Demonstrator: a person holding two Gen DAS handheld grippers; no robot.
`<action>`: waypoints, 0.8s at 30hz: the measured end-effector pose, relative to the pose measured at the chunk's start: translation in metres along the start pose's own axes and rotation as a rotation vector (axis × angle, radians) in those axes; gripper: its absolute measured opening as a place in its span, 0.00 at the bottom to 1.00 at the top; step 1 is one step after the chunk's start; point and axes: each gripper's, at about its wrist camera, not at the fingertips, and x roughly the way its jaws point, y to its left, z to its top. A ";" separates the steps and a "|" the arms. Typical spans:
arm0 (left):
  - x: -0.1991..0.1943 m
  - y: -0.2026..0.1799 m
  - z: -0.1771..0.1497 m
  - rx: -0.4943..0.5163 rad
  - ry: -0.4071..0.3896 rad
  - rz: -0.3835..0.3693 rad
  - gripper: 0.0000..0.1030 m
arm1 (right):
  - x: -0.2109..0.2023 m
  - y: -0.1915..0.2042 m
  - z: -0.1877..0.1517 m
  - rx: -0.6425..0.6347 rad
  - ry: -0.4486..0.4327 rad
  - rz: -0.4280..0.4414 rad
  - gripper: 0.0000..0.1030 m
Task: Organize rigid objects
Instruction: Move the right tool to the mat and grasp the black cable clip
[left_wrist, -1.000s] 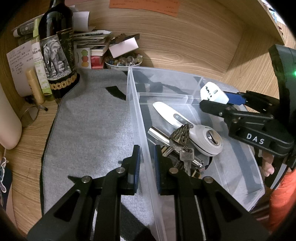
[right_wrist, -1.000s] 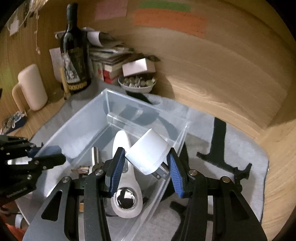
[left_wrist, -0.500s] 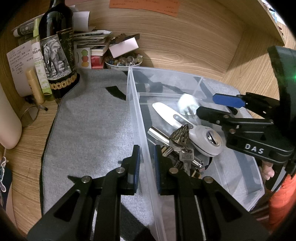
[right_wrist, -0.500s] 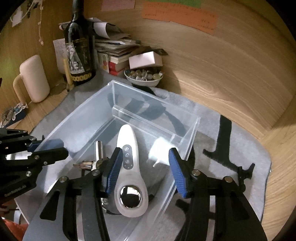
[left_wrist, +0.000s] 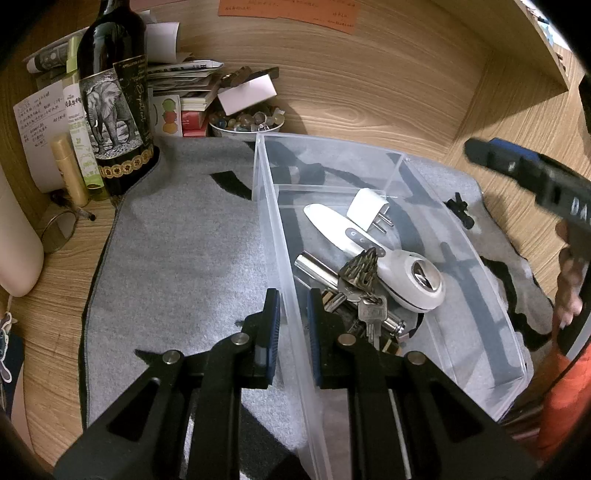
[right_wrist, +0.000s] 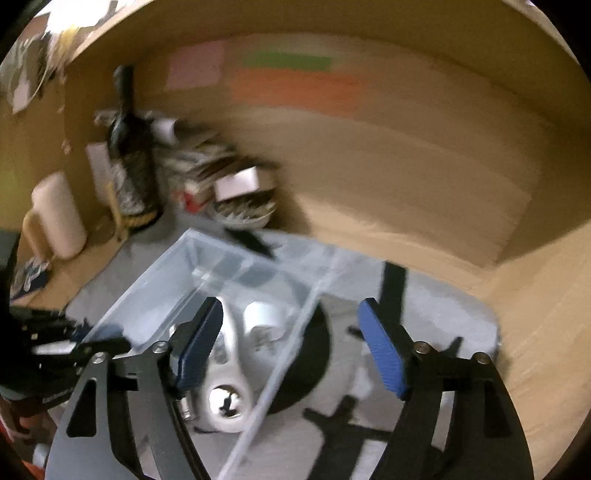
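White plug (left_wrist: 367, 213) now dropped in bin (left_wrist: 491, 295); right gripper (right_wrist: 291, 343) jaws spread; left gripper (left_wrist: 291, 325) pinching bin wall.

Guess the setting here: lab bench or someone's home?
Likely a home desk nook. A wine bottle, a pile of papers and booklets and a bowl of stones crowd the wooden corner, beside a clear bin holding keys.
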 end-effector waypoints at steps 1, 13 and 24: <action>0.000 0.000 0.000 0.001 0.000 0.000 0.13 | -0.001 -0.006 0.001 0.015 -0.005 -0.010 0.71; 0.000 0.000 0.000 -0.003 0.001 -0.002 0.13 | 0.017 -0.086 -0.008 0.224 0.045 -0.160 0.74; 0.000 0.000 0.000 -0.001 0.002 0.000 0.13 | 0.067 -0.128 -0.049 0.361 0.220 -0.240 0.74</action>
